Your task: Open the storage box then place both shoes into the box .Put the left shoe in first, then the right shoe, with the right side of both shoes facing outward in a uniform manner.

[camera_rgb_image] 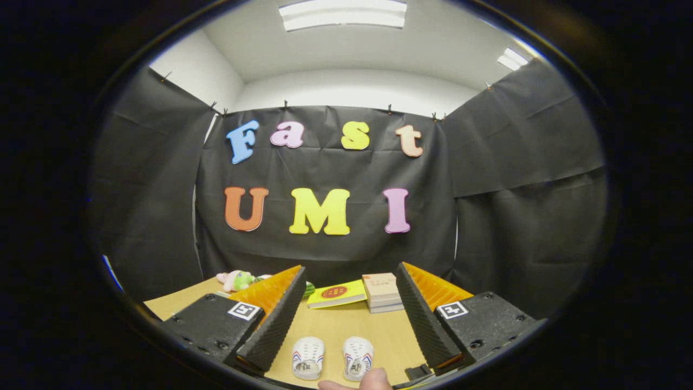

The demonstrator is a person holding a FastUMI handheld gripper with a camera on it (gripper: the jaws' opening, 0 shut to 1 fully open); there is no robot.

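Gripper (346, 311) spread wide, fingers holding nothing, hovering above wooden table (335, 330). Two small white shoes (331, 357) stand side by side on table between fingers, toes pointing away from you; fingertip (373, 379) just beside right-hand one. Judge them light, soft-sided, likely rubbery (vent holes on top): pinch across sides at midfoot. Beyond fingers: yellow book (338, 294), stacked books (383, 292), plush toy (236, 280). Storage box not located.

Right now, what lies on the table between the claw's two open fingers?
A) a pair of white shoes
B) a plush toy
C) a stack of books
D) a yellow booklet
A: the two white shoes sit side by side on the table between the open claw's fingers, untouched.
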